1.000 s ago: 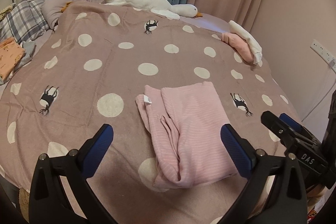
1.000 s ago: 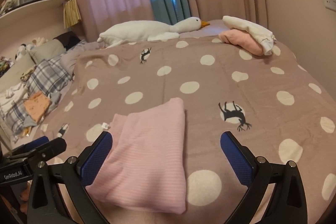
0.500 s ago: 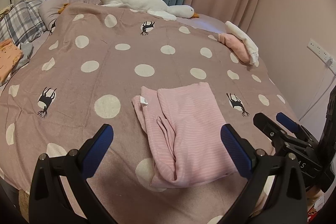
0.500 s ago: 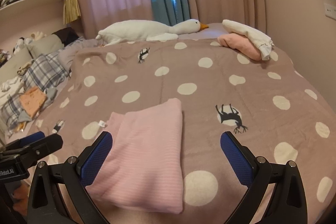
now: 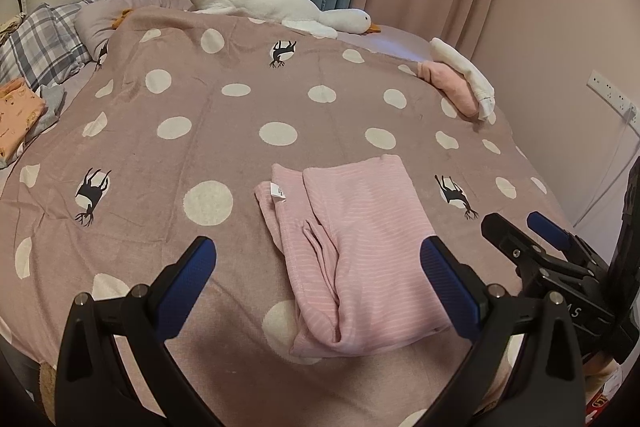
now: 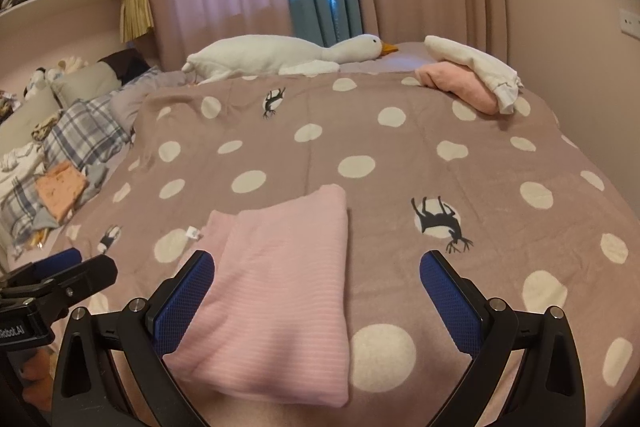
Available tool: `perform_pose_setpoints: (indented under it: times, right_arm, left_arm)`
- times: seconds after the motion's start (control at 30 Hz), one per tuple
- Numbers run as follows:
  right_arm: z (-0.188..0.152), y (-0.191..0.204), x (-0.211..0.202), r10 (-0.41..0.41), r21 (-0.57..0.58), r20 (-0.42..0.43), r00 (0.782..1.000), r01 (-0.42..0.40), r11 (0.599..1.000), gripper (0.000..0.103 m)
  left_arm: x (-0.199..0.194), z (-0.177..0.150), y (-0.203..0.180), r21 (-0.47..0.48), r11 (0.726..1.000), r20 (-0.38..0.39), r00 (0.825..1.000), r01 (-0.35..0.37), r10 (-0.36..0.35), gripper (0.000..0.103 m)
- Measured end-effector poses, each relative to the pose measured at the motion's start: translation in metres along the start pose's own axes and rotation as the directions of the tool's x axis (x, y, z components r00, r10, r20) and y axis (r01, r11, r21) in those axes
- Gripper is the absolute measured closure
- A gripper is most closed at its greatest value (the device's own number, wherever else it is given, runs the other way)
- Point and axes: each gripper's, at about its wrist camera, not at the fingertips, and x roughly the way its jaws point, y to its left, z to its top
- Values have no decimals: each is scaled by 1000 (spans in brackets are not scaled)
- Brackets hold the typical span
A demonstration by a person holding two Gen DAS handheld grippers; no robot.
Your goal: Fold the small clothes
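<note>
Currently the folded pink striped garment (image 5: 360, 251) lies flat on the polka-dot blanket (image 5: 240, 99) near its front edge, white tag at its left side. Left gripper (image 5: 318, 267) and right gripper (image 6: 316, 285) both hover above it, jaws spread wide, holding nothing. Plush goose (image 6: 288, 57) and a pink-and-white clothes pile (image 6: 472, 79) sit well apart at the far side.

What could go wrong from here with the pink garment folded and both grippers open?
1. The pink striped garment has loose bunched layers along its left edge, by the tag; a one-sided grab would likely undo the fold.
2. It lies near the blanket front edge, so dragging might pull it off.
3. The left gripper and right gripper sit close together; they could collide.
</note>
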Motion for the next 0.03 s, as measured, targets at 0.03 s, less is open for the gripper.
perform_pose_setpoints:
  times: [0.03]
  right_arm:
    - [0,0,0,-1,-1,-1,1000,1,1000,1]
  left_arm:
    - [0,0,0,1,1000,0,1000,-3,3,1]
